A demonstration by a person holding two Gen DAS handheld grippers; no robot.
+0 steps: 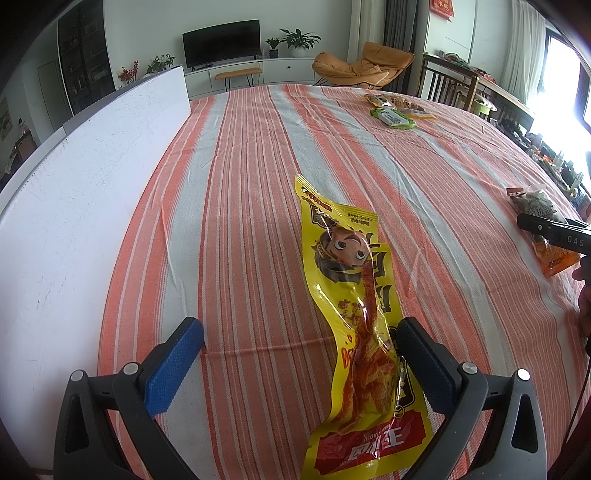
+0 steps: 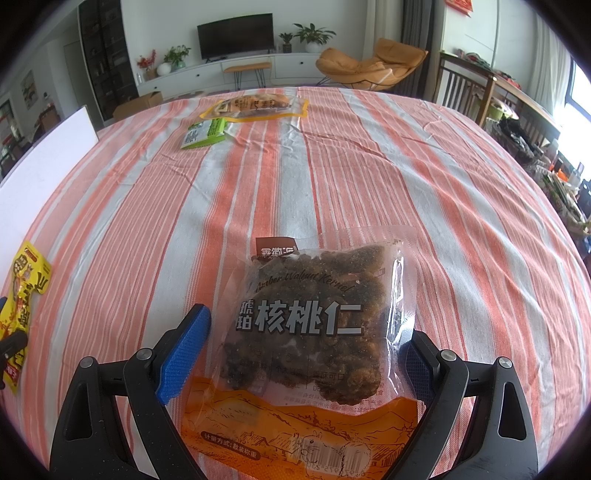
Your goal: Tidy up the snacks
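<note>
Both grippers stand wide apart, neither clamping anything. Between the blue pads of the left gripper (image 1: 301, 350) lies the yellow snack packet (image 1: 354, 306), long and narrow, resting flat on the worktop (image 1: 240, 184) and closer to the right-hand finger than the left. The right gripper (image 2: 308, 343) straddles the walnut kernel bag (image 2: 317, 321), a clear pouch with an orange lower band, also flat on the cloth; its right finger sits partly hidden behind the bag's edge. Seen from the walnut kernel bag, the yellow packet is off to the left, and two more snacks, a green packet (image 2: 203, 133) and an orange-yellow pouch (image 2: 258, 105), lie well beyond it at the far side, touching or overlapping.

Risks, as I judge them: the yellow packet is off-centre, so closing could push it sideways or catch only its glossy edge, which may slip. The walnut bag nearly fills the opening, so the pads may crumple film rather than seat firmly, or pinch the striped tablecloth and drag it, disturbing the other snacks.

The cloth is orange-and-white striped with light creases. Left of the walnut bag a white board (image 1: 85, 177) stands along the worktop's edge. Beyond are a television (image 2: 236, 35), potted plants and an orange lounge chair (image 2: 369, 64).
</note>
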